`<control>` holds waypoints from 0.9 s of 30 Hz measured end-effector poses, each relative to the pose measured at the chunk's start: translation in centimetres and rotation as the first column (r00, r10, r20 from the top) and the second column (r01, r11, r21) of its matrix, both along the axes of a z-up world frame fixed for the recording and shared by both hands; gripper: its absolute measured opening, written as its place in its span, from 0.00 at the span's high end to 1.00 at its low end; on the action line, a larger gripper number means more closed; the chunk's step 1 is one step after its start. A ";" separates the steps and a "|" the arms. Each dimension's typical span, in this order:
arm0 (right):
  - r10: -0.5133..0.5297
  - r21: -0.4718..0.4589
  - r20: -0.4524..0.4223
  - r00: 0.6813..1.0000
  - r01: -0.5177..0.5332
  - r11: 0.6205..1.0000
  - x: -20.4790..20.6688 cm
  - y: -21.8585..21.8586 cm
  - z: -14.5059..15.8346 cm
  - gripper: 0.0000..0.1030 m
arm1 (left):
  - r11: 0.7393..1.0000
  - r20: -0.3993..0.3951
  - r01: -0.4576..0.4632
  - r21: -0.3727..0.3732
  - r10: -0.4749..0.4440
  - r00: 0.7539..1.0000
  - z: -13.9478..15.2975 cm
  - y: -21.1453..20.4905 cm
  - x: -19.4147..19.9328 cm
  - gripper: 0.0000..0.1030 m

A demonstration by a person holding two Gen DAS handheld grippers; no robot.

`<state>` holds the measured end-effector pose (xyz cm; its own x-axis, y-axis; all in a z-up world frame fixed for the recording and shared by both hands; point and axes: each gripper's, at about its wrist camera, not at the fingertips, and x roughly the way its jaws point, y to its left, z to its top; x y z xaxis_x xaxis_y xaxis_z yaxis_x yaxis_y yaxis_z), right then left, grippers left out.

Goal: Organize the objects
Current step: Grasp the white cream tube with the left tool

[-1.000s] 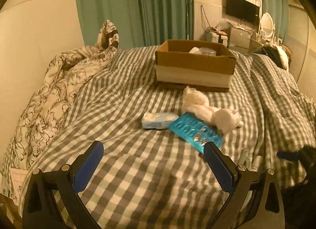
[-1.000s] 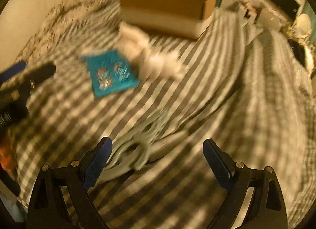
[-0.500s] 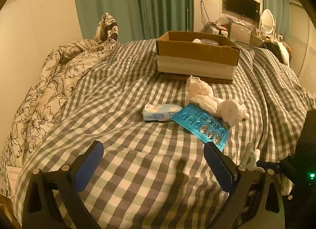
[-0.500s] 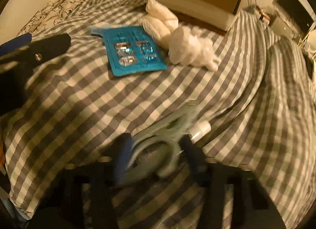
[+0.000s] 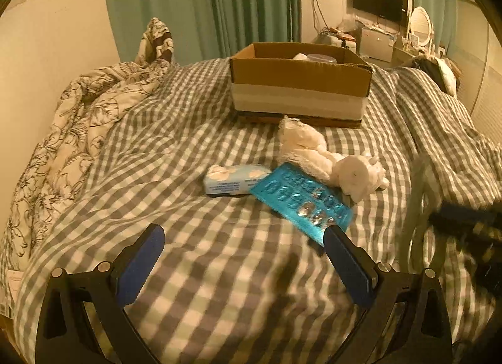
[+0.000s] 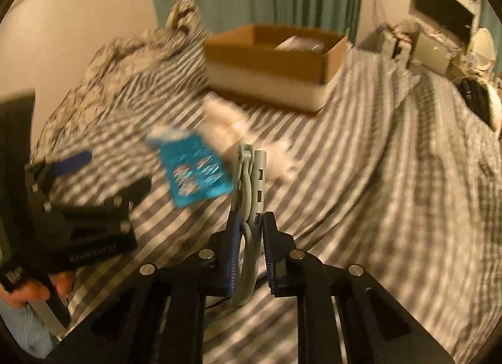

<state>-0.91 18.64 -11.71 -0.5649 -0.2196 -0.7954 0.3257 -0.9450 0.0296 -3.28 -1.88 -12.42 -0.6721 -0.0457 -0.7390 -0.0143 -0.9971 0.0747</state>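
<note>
Lifted since half a second ago: the pale grey scissors-like tool (image 6: 250, 207), then lying on the checked bedspread (image 5: 194, 273), now sits clamped between the right tongs (image 6: 250, 229), raised clear of the bed, tip pointing up and away. Right tongs closed tight on its looped handle; blue pads press both sides. Right wrist view blurred by motion.

Left tongs (image 5: 243, 254) unchanged: wide apart, holding nothing, hovering low over the bedspread. Their right finger overlaps the near corner of the teal blister pack (image 5: 301, 202) in the picture; contact cannot be told.

Blister pack lies flat, several foil cells visible; print on it too small to read. Its far edge touches the white plush toy (image 5: 326, 160). Just left of it, a pale blue tissue packet (image 5: 233, 179) with dark text lines, unreadable. Cardboard box (image 5: 298, 88) stands beyond the plush, open-topped, with a clear container and something white inside.

White lettering on the left tongs' black body in the right wrist view, blurred, unreadable.

Floral duvet (image 5: 81, 119) bunched at the bed's left; green curtains (image 5: 200, 3) behind.
</note>
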 end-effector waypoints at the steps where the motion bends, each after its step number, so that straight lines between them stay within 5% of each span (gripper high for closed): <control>1: -0.011 0.008 -0.010 1.000 0.011 1.000 -0.4 0.4 0.4 0.87 | 1.000 0.005 0.008 0.001 -0.008 1.000 -0.1 0.4 -0.2 0.00; 10: -0.102 0.019 -0.067 0.993 0.103 0.994 -1.5 4.8 2.1 0.87 | 0.985 0.064 0.170 -0.023 -0.168 0.984 -2.5 6.4 0.6 0.02; 14: -0.118 0.009 -0.063 0.991 0.119 0.993 -1.0 5.9 2.0 0.87 | 0.962 0.109 0.272 -0.033 -0.267 0.957 -4.0 9.5 1.6 0.17; 17: -0.129 -0.003 -0.056 0.990 0.129 0.992 -0.7 6.5 1.9 0.87 | 0.938 0.158 0.344 0.033 -0.345 0.925 -5.3 11.2 1.9 0.32; 22: -0.135 -0.016 -0.047 0.990 0.135 0.991 -0.2 6.9 1.7 0.87 | 0.919 0.192 0.392 0.043 -0.393 0.899 -7.1 12.4 1.4 0.35; 26: -0.139 -0.022 -0.046 0.989 0.138 0.990 0.3 6.9 1.8 0.87 | 0.902 0.194 0.428 0.054 -0.430 0.882 -7.2 12.3 1.6 0.71; 27: -0.140 -0.022 -0.049 0.989 0.139 0.990 0.5 6.9 1.9 0.87 | 0.899 0.194 0.435 0.044 -0.435 0.879 -7.2 12.4 1.8 0.72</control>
<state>-0.46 25.50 -9.79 -0.6301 -0.1507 -0.7618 0.1926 -0.9807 0.0346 -1.48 10.53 -19.59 -0.4678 0.2172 -0.8567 -0.4609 -0.8870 0.0268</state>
